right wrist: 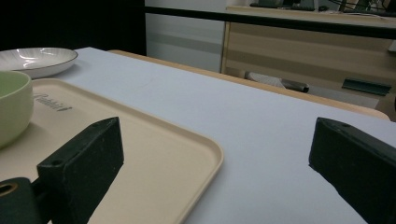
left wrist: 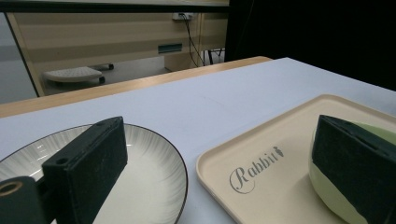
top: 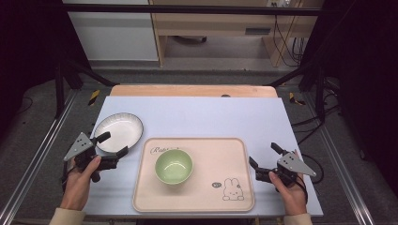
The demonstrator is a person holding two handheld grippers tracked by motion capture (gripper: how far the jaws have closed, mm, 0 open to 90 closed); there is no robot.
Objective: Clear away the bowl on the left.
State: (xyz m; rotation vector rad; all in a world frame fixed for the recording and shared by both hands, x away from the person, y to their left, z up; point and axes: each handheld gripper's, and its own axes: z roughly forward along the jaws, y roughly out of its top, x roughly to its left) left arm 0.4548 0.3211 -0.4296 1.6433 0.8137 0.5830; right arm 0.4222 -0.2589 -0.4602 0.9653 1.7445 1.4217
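Left gripper [top: 114,144]: fingers held apart, nothing gripped, positioned at the near rim of the plate [top: 123,131].
Right gripper [top: 264,155]: fingers spread, nothing gripped, just beside the tray [top: 206,161].
Green bowl [top: 173,166]: seated upright on the tray.
Counter [top: 206,117]: covered in pale blue.

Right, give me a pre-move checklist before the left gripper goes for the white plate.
1. Left gripper open: ok, jaws stand wide apart.
2. Left gripper lined up with the plate: ok, one jaw is over its near rim, the other beside the tray.
3. Plate free of load: ok, nothing lies in it.
4. Space on the tray for the plate: ok, the green bowl sits left of centre and the right half is bare.
5. Right gripper out of the way: ok, open, off the tray's right edge.
6. Jaw height relative to the plate rim: cannot tell.
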